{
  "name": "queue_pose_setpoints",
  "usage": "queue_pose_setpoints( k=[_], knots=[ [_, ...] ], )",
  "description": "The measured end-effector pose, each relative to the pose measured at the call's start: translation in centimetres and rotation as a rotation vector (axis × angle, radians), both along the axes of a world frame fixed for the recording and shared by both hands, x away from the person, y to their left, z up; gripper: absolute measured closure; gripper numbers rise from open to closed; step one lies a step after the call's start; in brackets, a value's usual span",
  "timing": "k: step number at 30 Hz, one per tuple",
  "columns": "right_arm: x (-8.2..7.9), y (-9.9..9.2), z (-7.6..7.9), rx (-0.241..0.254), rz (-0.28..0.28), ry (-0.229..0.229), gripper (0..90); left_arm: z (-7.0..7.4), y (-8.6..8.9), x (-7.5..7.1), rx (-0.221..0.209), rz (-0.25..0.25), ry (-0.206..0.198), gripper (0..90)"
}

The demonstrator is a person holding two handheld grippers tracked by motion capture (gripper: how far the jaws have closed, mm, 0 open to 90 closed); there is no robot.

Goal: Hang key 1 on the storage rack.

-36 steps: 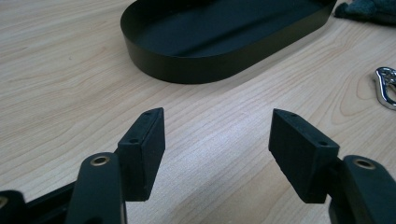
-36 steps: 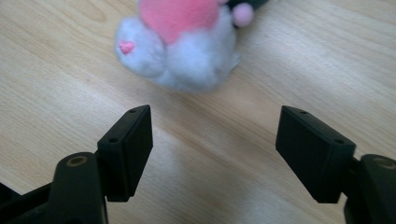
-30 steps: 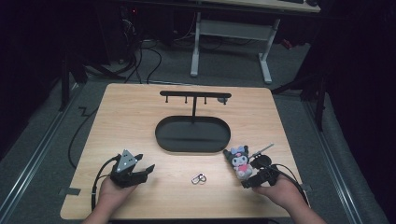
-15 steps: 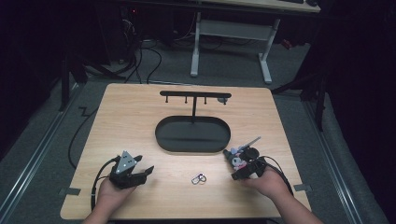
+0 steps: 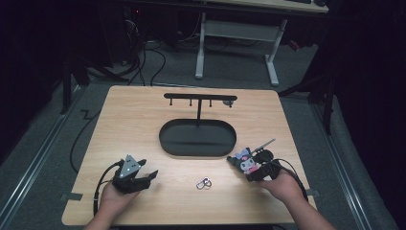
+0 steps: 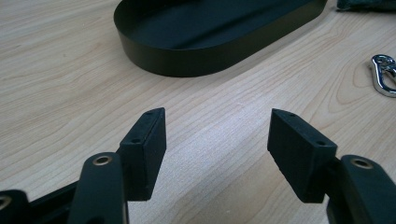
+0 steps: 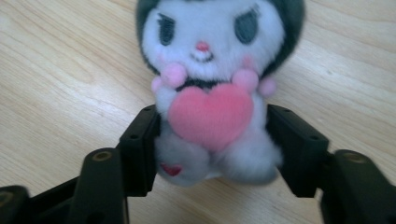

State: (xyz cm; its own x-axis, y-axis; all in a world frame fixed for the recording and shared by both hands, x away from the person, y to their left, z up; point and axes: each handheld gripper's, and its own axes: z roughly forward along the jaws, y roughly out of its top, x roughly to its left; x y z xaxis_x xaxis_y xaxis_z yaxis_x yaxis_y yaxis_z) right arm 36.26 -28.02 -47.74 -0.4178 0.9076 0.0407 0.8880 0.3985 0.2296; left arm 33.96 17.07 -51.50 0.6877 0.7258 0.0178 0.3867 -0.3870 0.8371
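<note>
**Right claw closed in on the plush**

The left claw (image 5: 143, 178) is held low over the desk (image 5: 143, 124) at its near left, jaws spread wide and empty; in the left gripper view bare wood lies between the pads (image 6: 149, 140). It is in the same spot as a second ago. Ahead of it, the black oval tray (image 5: 197, 140) stands at the desk's middle with a hook stand (image 5: 200, 98) rising from its far side, nothing hanging from the bar. A small metal clasp (image 5: 204, 183) lies loose on the wood between the two hands, near the front edge.

The change is at the right. The right claw (image 5: 249, 167) has just been closing, and the plush (image 7: 212, 79) is now between its jaws: in the right gripper view both pads are seen against the plush's flanks, at the level of the pink heart, with the fur bulging slightly around them. A second ago the plush sat just ahead of a wide-open claw. The plush is on the desk just right of the tray's near end, face towards the gripper camera; whether it rests on the wood or is lifted slightly cannot be told.

The grasp is judged made or nearly made, so the plush should be ready for lifting, probably towards the tray or the stand. Because the body is soft, slipping or tilting on the lift is a risk.
</note>
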Motion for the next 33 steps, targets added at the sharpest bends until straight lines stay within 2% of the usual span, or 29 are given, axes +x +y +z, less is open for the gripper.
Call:
queue_pose_setpoints(
  k=[4,11,14,15,22,27,30,33],
  knots=[
    [0.0,-0.3,-0.2,0.018,0.016,-0.011,42.5,0.1,-0.1,0.1,-0.006,0.001,0.000,38.2],
    [0.1,0.1,-0.2,-0.002,0.050,-0.022,48.2,0.0,-0.2,-0.1,0.001,-0.002,-0.001,38.2],
    [-0.1,0.3,0.4,0.014,0.040,-0.014,48.5,0.1,-0.1,-0.1,-0.009,0.002,-0.002,38.1],
    [0.0,0.3,0.6,0.016,0.070,-0.026,48.6,0.1,-0.1,-0.2,-0.009,0.004,-0.005,38.2],
    [-0.3,0.5,2.3,0.041,0.087,-0.017,48.8,0.2,0.0,-0.1,-0.021,0.012,-0.012,38.2],
    [-0.1,0.1,3.1,0.066,0.071,-0.013,48.9,-0.1,-0.2,-0.2,0.006,-0.003,-0.012,38.0],
    [0.2,-0.1,3.6,0.087,0.065,-0.025,48.9,-0.1,-0.3,-0.2,0.001,-0.005,-0.012,38.0],
    [0.5,0.0,4.1,0.077,0.083,-0.035,48.9,0.0,-0.3,-0.2,-0.003,-0.007,-0.010,38.0]
  ],
)
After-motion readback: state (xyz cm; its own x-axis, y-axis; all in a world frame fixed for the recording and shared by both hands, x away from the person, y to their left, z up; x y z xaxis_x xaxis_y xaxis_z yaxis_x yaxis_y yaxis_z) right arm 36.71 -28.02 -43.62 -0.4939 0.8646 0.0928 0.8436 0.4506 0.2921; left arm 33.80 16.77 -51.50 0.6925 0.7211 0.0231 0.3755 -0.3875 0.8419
